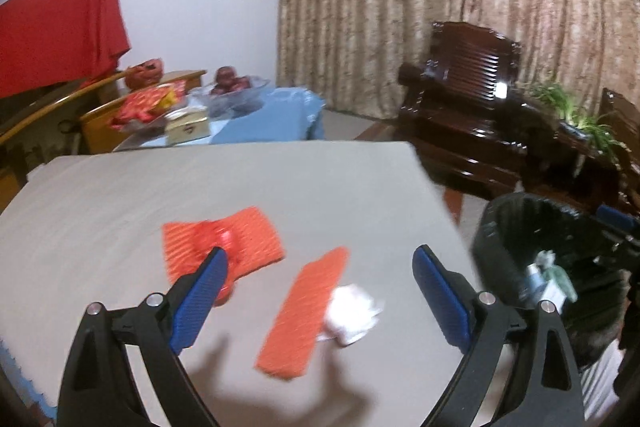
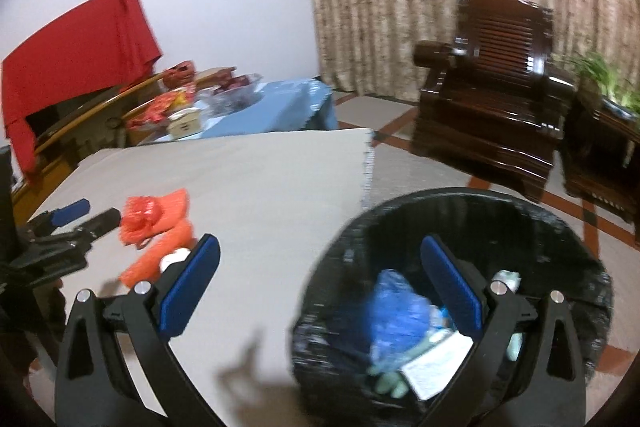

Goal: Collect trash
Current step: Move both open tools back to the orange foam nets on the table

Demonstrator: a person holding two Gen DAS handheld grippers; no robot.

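Motion blur softens both views. Left gripper jaws wide, nothing between them, over grey table. Orange foam sheets, red net, white crumpled tissue lie there. Right gripper wide, empty, above black bin holding blue bag, paper scraps; deeper contents unclear.

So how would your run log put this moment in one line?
left tongs: open, empty | right tongs: open, empty | orange foam net, white wad: on table | bin: part-filled

Bare table beyond orange foam pieces; bin flush beside its edge.
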